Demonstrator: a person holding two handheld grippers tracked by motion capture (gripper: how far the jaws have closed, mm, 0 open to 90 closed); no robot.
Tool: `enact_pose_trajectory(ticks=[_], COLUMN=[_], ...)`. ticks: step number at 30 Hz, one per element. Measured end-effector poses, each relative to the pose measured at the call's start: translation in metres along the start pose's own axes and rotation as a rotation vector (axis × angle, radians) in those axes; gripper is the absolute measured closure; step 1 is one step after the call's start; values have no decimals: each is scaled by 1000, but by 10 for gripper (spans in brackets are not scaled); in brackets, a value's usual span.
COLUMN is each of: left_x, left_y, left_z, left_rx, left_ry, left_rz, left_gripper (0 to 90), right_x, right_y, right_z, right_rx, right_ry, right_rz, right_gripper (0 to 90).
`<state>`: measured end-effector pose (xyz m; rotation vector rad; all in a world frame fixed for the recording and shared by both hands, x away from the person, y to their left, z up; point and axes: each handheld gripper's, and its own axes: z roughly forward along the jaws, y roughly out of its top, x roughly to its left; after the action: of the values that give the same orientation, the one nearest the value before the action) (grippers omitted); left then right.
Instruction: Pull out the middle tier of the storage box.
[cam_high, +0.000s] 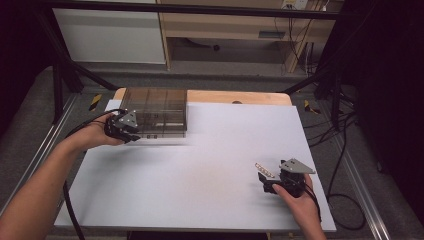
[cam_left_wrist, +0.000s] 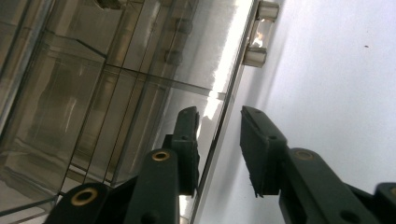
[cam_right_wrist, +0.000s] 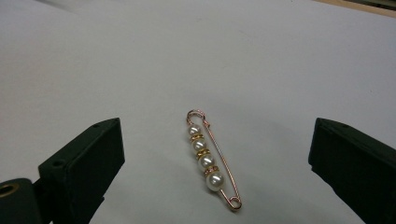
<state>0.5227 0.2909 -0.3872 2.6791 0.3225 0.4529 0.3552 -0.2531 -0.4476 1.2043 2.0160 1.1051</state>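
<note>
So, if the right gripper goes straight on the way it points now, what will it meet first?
Most likely the pearl brooch pin. It lies on the white table between the wide open jaws of the right gripper, a little ahead of them. The gripper points down at a slant, so past the pin it would meet the table.

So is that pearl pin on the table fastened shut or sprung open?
Fastened, as far as I can tell: the pearl pin lies flat on the white table, its wire running closely alongside the pearls into the end loop, between the right tongs' open jaws.
</note>
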Motion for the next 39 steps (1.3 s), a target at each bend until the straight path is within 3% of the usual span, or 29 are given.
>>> enact_pose_trajectory(ticks=[12,22,39], left_x=[3,2,-2], left_y=[-3,-3,-4], left_z=[1,1,-2], left_rx=[-4,-6,3], left_ry=[-2,-6,-22], left_rz=[12,53,66], left_gripper=[755,774,788], right_x=[1,0,0], right_y=[0,-1,-1], right_z=[0,1,1], right_rx=[8,10,12], right_ry=[4,4,6], right_rz=[1,-2,0], right_gripper=[40,39,39])
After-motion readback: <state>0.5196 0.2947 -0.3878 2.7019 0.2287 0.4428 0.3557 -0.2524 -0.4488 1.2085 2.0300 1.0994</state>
